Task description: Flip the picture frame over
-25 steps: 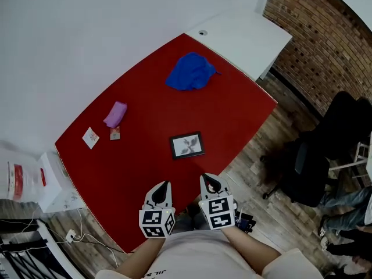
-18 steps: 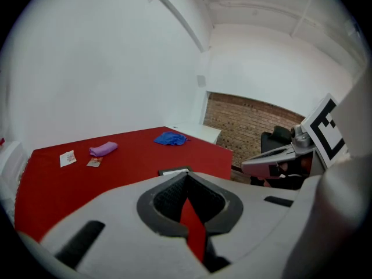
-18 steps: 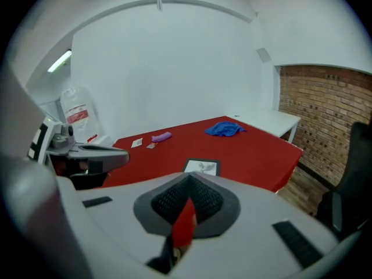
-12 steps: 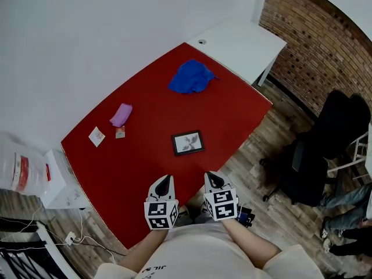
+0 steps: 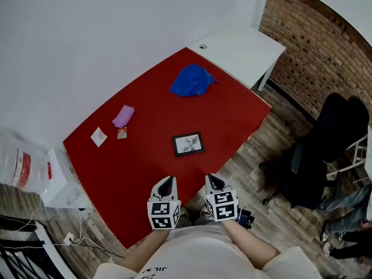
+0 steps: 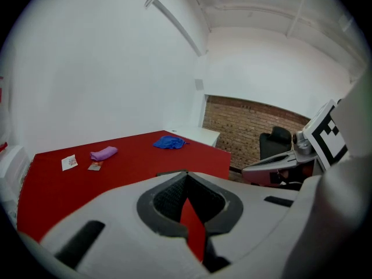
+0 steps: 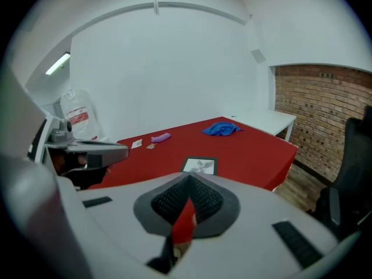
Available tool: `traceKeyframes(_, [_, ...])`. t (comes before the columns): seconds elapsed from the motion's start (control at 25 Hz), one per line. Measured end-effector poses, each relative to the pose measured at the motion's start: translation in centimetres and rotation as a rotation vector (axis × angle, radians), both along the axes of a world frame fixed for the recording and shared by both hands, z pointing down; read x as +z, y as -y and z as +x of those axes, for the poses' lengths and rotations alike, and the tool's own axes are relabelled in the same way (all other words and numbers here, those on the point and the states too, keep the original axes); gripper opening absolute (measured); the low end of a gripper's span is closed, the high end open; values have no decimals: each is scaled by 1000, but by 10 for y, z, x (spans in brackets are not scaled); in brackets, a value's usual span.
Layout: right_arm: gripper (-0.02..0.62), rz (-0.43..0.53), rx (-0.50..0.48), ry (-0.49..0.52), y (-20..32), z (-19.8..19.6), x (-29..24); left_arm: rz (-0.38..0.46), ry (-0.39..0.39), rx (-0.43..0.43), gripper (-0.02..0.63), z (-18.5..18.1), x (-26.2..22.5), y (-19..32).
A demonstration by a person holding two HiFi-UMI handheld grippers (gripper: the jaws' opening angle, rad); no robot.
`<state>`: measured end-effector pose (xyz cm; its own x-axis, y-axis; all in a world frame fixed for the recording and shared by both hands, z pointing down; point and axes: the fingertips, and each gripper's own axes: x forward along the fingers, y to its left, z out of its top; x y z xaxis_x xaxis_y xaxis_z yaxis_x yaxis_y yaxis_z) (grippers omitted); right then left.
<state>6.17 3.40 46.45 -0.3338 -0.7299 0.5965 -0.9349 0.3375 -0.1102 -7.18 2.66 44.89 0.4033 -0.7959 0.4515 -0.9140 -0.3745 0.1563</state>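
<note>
The picture frame (image 5: 188,144) is small and black-edged with a pale picture showing. It lies flat, face up, on the red table (image 5: 151,156), and also shows in the right gripper view (image 7: 200,166). My left gripper (image 5: 168,180) and right gripper (image 5: 213,179) hover side by side at the table's near edge, well short of the frame. Both are shut with nothing between the jaws; their tips meet in the left gripper view (image 6: 186,174) and the right gripper view (image 7: 189,176). In the left gripper view the frame is mostly hidden behind the jaws.
A blue cloth (image 5: 192,80) lies at the table's far end. A purple bundle (image 5: 123,115), a small card (image 5: 99,136) and a packet (image 5: 122,133) sit at the left. A white table (image 5: 238,48) adjoins the far end. Black office chairs (image 5: 314,167) stand on the floor at right.
Both grippers have shifted slightly along the table's near edge and stay shut. The head view has drifted a little. The picture frame lies where it was.
</note>
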Motion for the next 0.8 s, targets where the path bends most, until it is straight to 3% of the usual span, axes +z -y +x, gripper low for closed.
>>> traceKeyframes(0.8, [3, -11, -31, 5, -11, -9, 2, -21, -2, 5, 5, -1, 2, -13])
